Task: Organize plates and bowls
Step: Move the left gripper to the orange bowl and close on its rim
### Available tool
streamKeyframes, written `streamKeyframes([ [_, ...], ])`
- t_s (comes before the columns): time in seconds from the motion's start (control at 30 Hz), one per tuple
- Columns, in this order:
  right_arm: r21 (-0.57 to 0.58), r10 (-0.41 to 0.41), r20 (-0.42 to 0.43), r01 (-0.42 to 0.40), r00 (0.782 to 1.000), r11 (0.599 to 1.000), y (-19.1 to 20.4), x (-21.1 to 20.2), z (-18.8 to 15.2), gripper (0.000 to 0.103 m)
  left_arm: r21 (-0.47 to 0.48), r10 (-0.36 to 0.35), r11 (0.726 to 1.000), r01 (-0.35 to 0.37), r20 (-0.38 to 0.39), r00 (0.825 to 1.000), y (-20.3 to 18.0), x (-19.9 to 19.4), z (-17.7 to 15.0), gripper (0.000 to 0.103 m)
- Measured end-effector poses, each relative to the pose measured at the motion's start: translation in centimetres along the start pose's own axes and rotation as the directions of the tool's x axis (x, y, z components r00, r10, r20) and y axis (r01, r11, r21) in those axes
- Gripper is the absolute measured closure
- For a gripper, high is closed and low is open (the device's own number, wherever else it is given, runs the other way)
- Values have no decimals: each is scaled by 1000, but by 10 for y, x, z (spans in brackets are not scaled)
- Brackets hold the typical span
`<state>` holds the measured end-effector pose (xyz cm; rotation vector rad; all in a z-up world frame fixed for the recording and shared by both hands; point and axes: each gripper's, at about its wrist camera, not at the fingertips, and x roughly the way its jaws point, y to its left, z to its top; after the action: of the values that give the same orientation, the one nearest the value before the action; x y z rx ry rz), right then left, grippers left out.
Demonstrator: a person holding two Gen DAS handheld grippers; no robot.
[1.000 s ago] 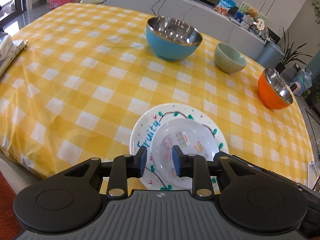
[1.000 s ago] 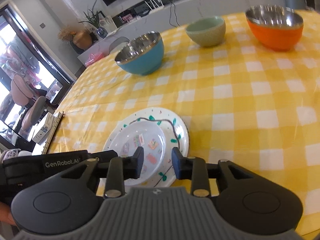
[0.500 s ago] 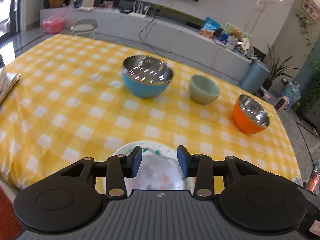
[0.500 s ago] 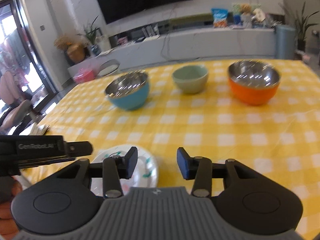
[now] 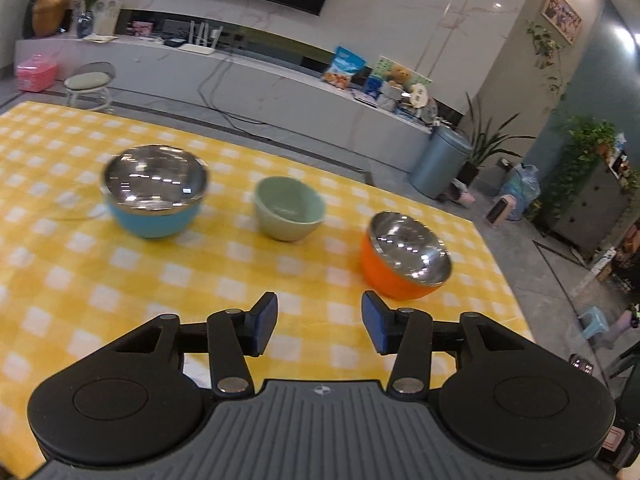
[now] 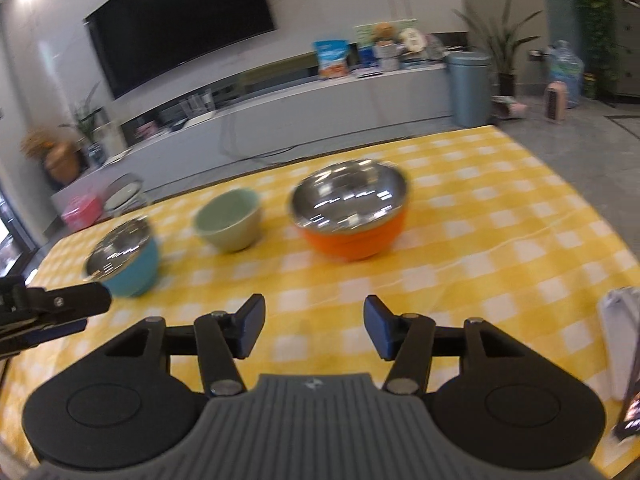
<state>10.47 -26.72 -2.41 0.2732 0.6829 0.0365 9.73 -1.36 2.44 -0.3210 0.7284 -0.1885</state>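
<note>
Nearest, the left gripper (image 5: 319,328) hangs over the yellow-and-white checked tablecloth (image 5: 192,280) with its blue-padded jaws parting and nothing but cloth between them. The right gripper (image 6: 314,330) is the same: jaws spreading, nothing between them. In the right wrist view the left tool's black tip juts in at the left edge, just in front of the blue bowl.

Beyond a bare stretch of cloth stand three bowls, all upright, in a loose row and apart from one another: one blue bowl with a shiny steel lining (image 5: 154,190) on the left, one plain pale-green ceramic bowl (image 5: 290,208) in the middle, and one orange bowl with a steel lining (image 5: 404,260) on the right. The orange bowl sits nearest the table's right-hand edge. The blue and orange ones are larger than the green.

A white object (image 6: 618,344) stands at the near right edge; too blurred to identify.
</note>
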Motion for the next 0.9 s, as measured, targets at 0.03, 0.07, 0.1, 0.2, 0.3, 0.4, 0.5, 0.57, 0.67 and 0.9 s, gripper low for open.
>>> streamKeyframes([
  [0.03, 3, -17, 7, 17, 1000, 1000, -5, 4, 3, 45, 4, -5, 1000, 5, -1, 1000, -4, 5, 0, 46],
  [0.07, 5, -30, 12, 30, 999, 1000, -9, 7, 5, 45, 9, -9, 1000, 9, -4, 1000, -7, 12, 0, 46],
  [0.1, 7, -44, 19, 44, 999, 999, -13, 11, 8, 45, 14, -14, 1000, 14, -5, 1000, -10, 17, 1, 45],
  [0.2, 19, -82, 38, 81, 996, 997, -26, 19, 16, 45, 29, -26, 999, 26, -3, 1000, -19, 35, 2, 42],
  [0.3, 56, -95, 49, 92, 994, 994, -38, 29, 25, 45, 46, -37, 998, 38, -4, 999, -25, 51, 5, 41],
  [0.4, 69, -93, 52, 90, 994, 994, -44, 39, 35, 45, 53, -52, 997, 52, 0, 999, -31, 67, 10, 41],
  [0.5, 65, -95, 54, 91, 994, 994, -49, 50, 41, 45, 46, -65, 997, 65, -2, 998, -35, 85, 15, 41],
  [0.57, 66, -95, 59, 91, 994, 994, -50, 59, 45, 46, 37, -96, 995, 96, 8, 995, -36, 97, 18, 41],
  [0.67, 60, -109, 51, 106, 993, 993, -52, 76, 50, 46, 22, -119, 993, 119, 5, 993, -36, 115, 22, 41],
  [0.9, 118, -89, 6, 87, 996, 989, -59, 107, 56, 49, 70, -76, 995, 76, -1, 997, -44, 148, 30, 43],
])
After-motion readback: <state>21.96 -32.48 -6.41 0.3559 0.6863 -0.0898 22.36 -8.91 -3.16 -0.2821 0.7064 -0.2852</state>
